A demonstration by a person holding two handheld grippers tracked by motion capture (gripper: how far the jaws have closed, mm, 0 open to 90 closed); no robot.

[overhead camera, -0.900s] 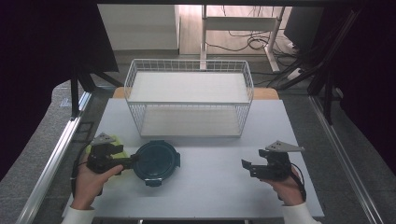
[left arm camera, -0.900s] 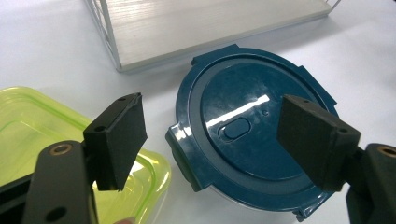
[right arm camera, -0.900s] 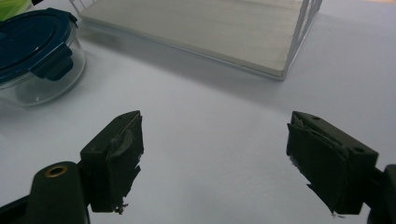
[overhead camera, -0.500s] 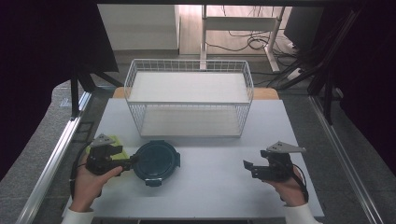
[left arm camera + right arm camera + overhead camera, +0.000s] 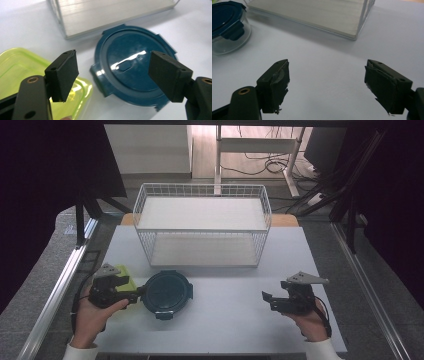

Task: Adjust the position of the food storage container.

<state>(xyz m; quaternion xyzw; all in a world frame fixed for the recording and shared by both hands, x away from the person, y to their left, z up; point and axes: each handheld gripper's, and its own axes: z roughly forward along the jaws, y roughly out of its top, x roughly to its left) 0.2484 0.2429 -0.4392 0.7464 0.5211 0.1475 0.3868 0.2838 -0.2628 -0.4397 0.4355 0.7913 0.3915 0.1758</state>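
Left claw: held in the person's left hand near the front-left corner of the surface. Jaws spread wide, gripping nothing. In the left gripper view they stand either side of the round container's lid, above it and apart from it; whether a tip touches the rim cannot be told from the high view.

Round container: clear body with a dark blue clip-on lid, upright, lid closed on. Stands toward the front-left of the surface, just in front of the wire basket and just beside the left claw's tips. The right gripper view shows it far off at the upper left, its glass wall visible under the lid.

Yellow-green container: translucent, lying just beside the round container on its left, close to the left edge of the surface. Partly under the left claw in the high view; in the left gripper view it sits behind the near jaw.

Right claw: held in the person's right hand near the front-right corner of the surface. Jaws spread wide, nothing between them but bare surface; well apart from both containers.

Wire basket: white, two-tier, standing at the back-middle of the surface, its long side toward the person. Both shelves bare.

Surface: pale grey, rectangular.
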